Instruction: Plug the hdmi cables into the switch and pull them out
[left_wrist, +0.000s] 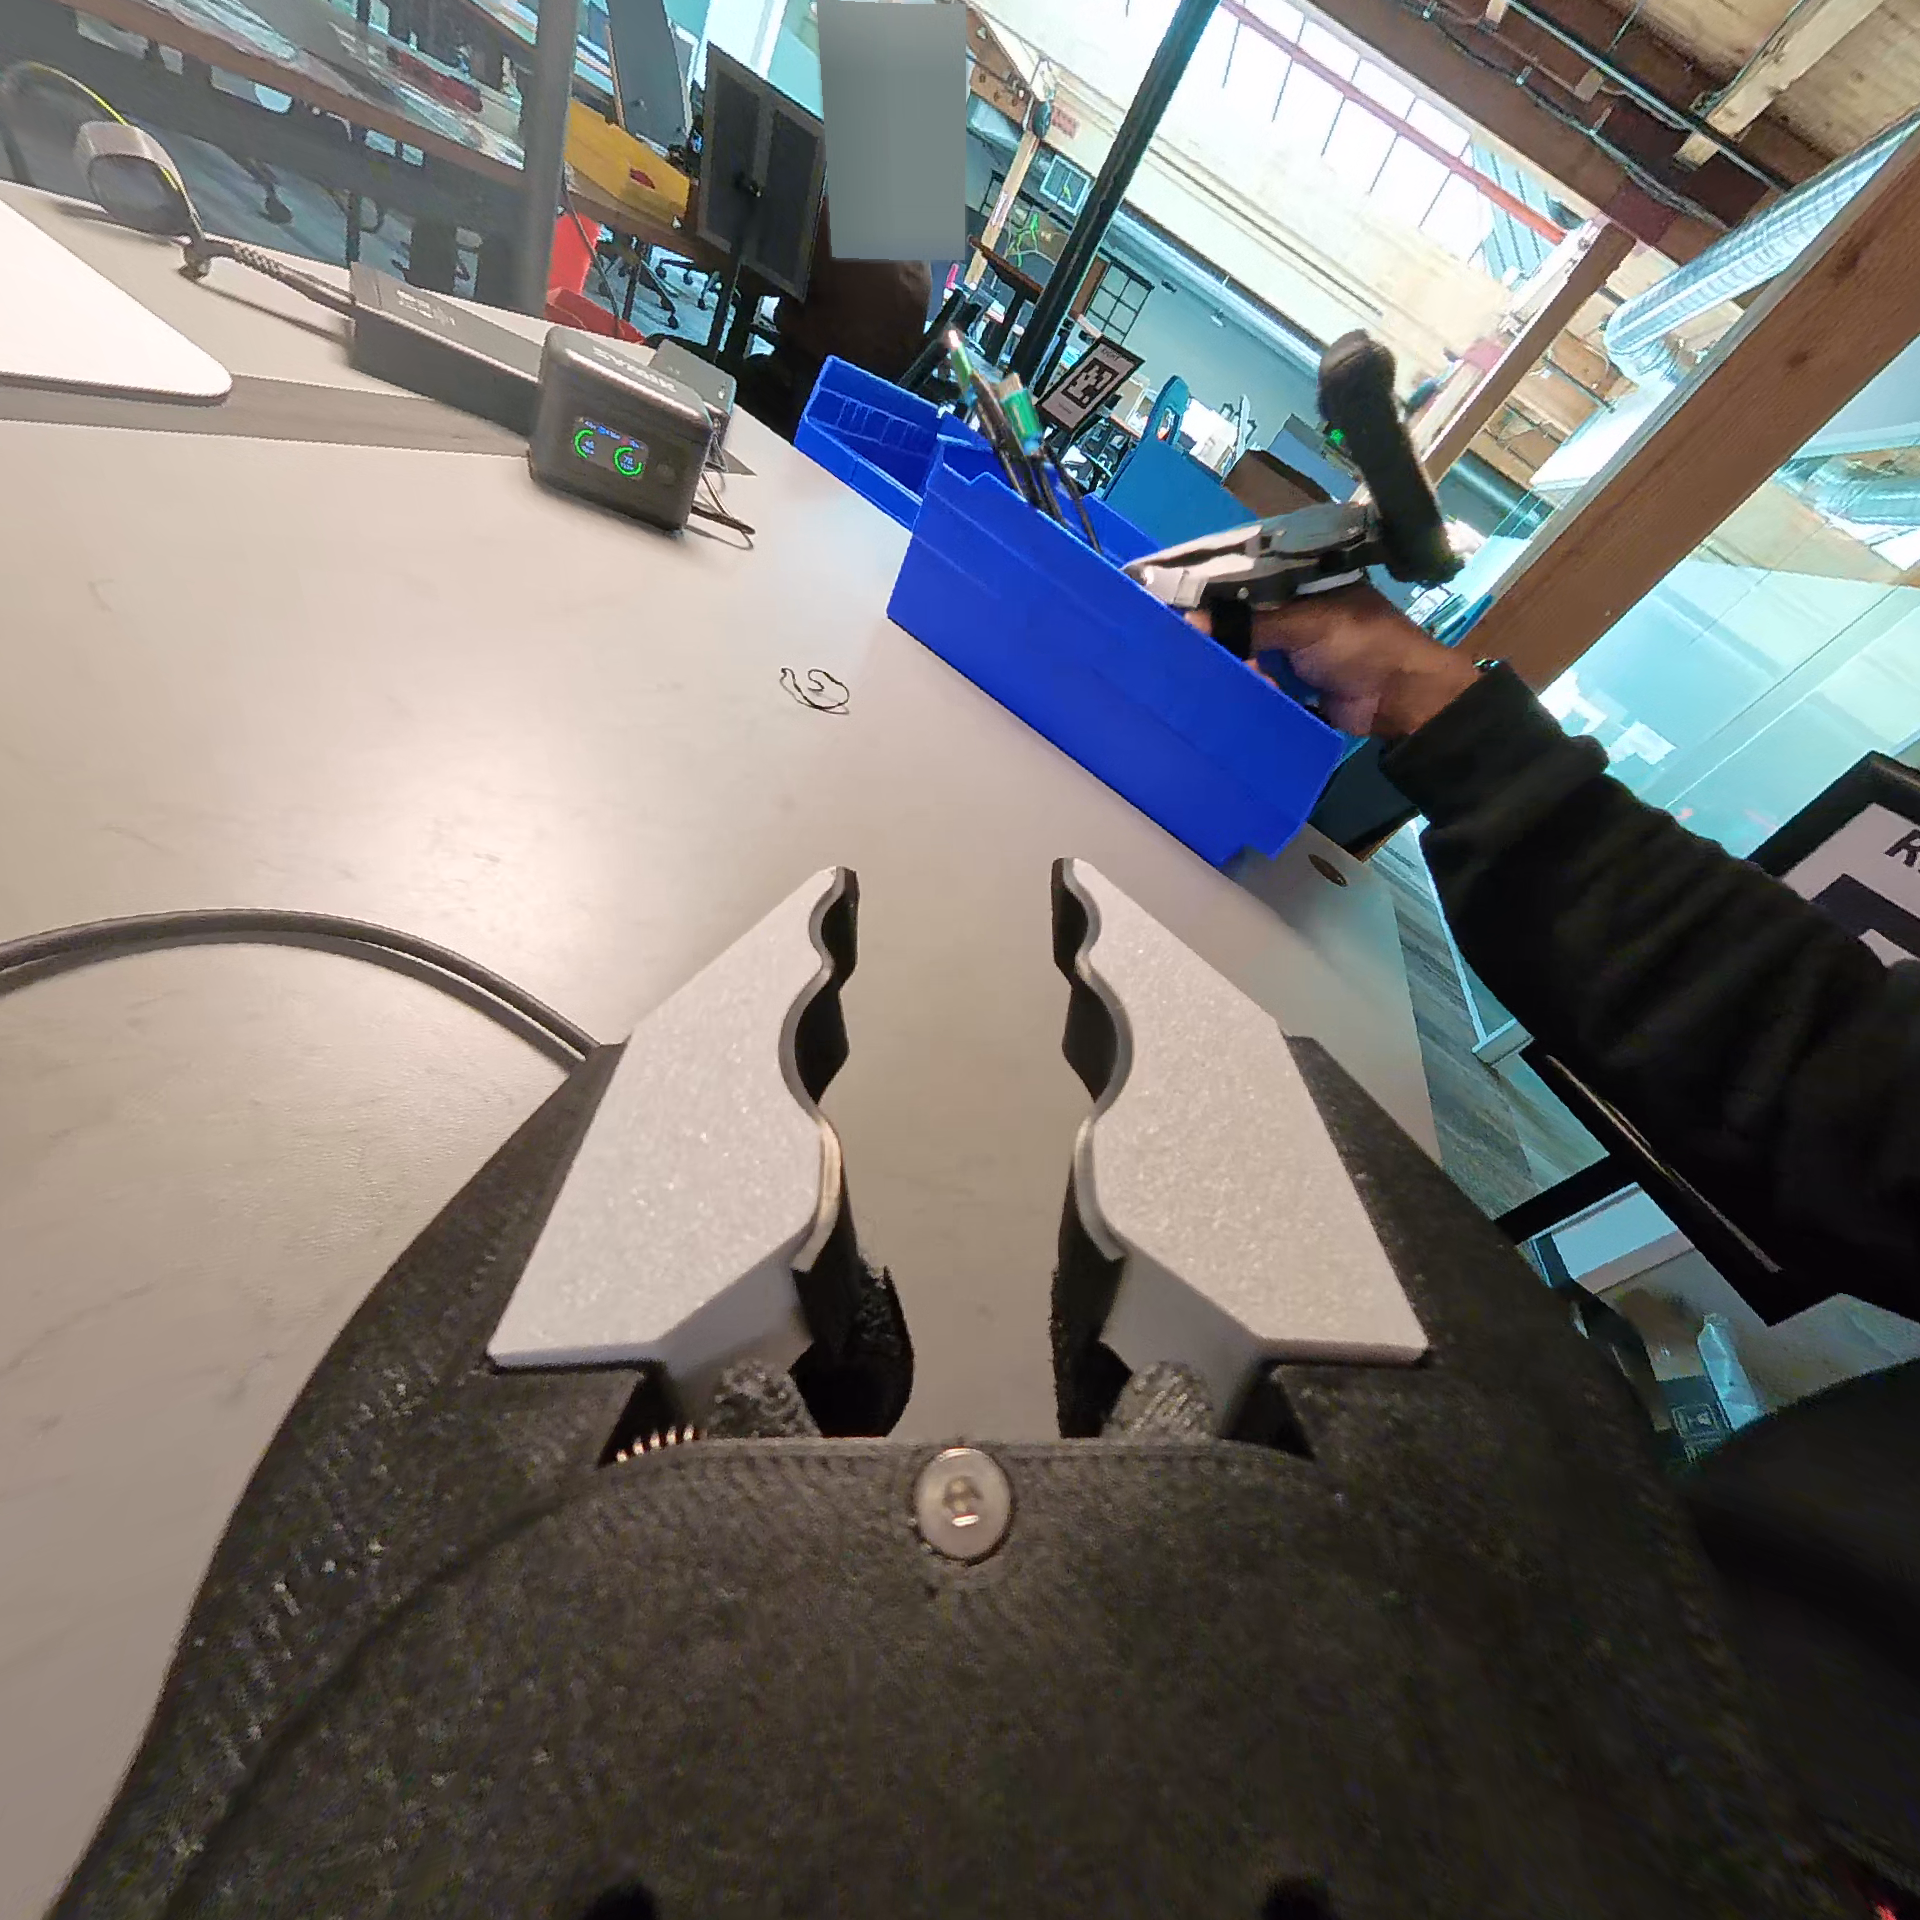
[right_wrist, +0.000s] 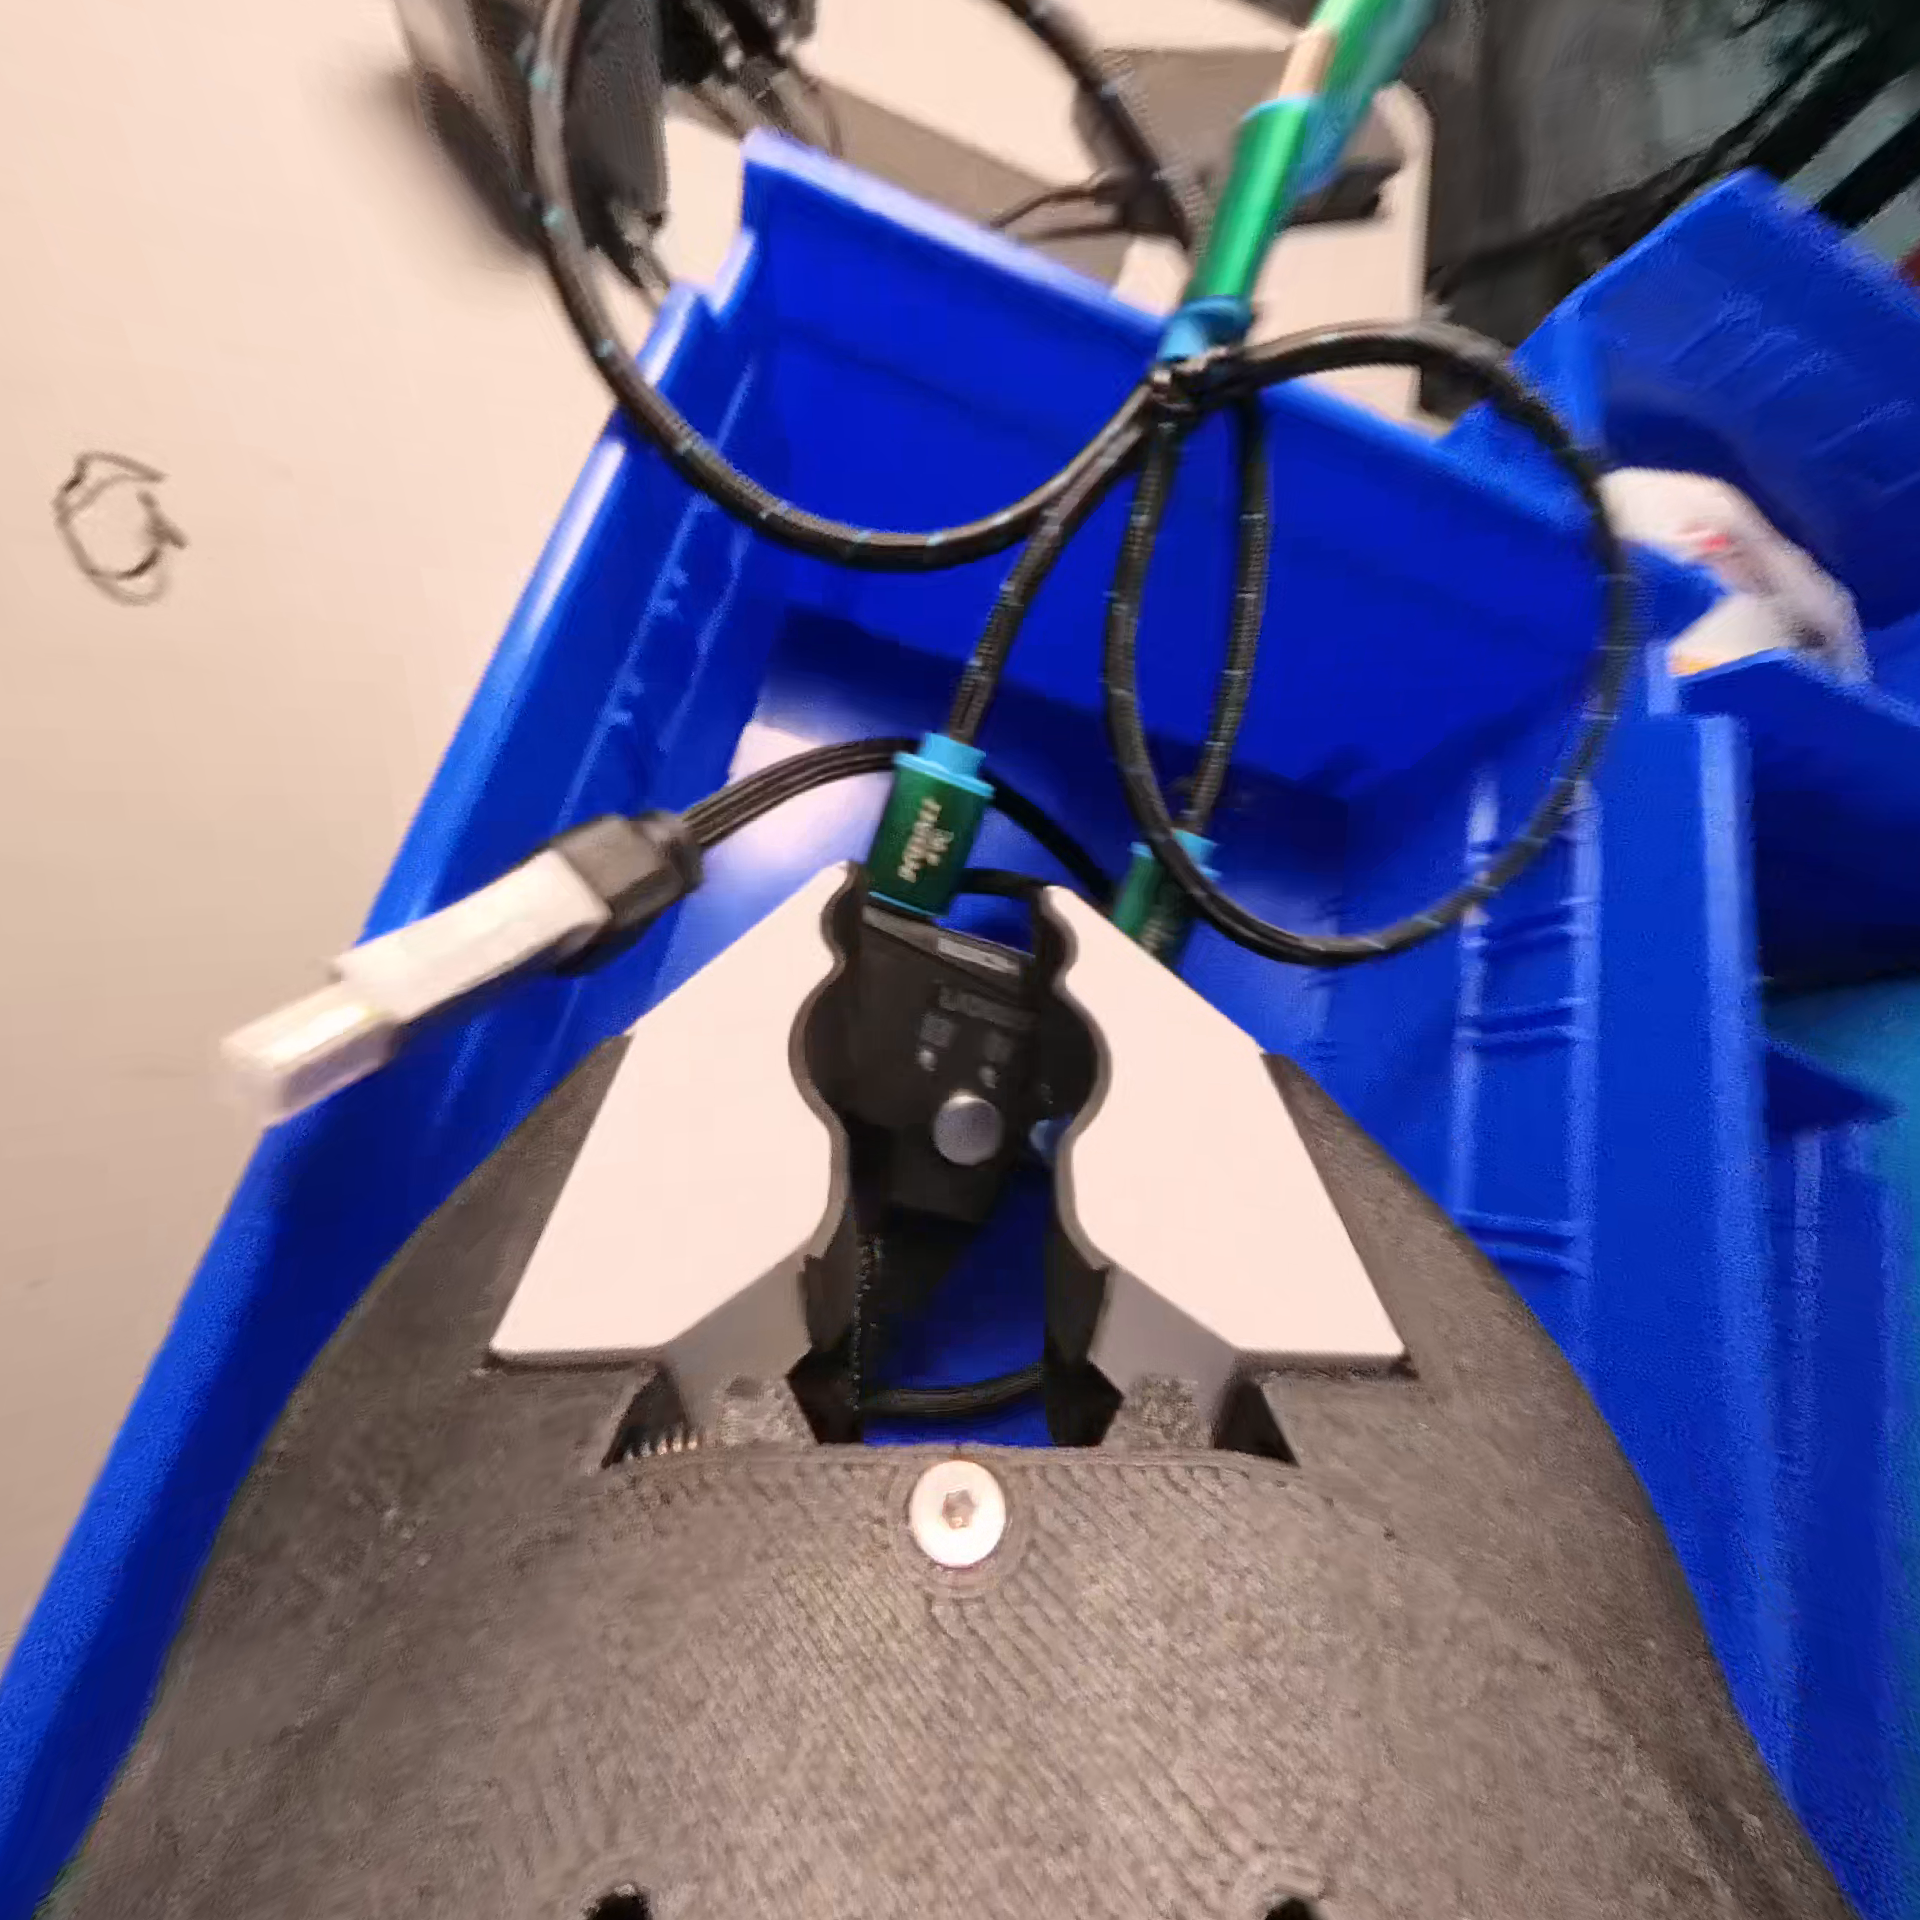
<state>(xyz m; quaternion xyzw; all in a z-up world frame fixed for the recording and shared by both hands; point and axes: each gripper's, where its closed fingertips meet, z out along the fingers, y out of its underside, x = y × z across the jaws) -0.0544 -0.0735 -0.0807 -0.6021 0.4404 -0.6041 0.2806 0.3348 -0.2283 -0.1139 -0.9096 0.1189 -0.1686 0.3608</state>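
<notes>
Switch: small black box-shaped HDMI switch with a round grey button, held above the open blue plastic bin; picture somewhat motion-blurred.
Right gripper: right gripper, grey finger plates on a black printed body, clamped on the switch from both sides.
Plugged cable: green metal-shelled HDMI plug with teal collars, seated in the switch's far end; its black braided cable rises and loops over the bin.
Other plugs: second green plug hangs just beside the switch on the right; a third stands higher, over the bin's far rim.
Pigtail: black lead ending in a white and silver connector, out to the left over the bin wall.
Left gripper: left gripper, plates apart, nothing between them, low over the grey table.
Surroundings: black cord curving left of the left gripper; black twist of wire on the table; dark charger block with green-lit display farther back.
Person: hand in a dark sleeve holds the right gripper at the bin.
</notes>
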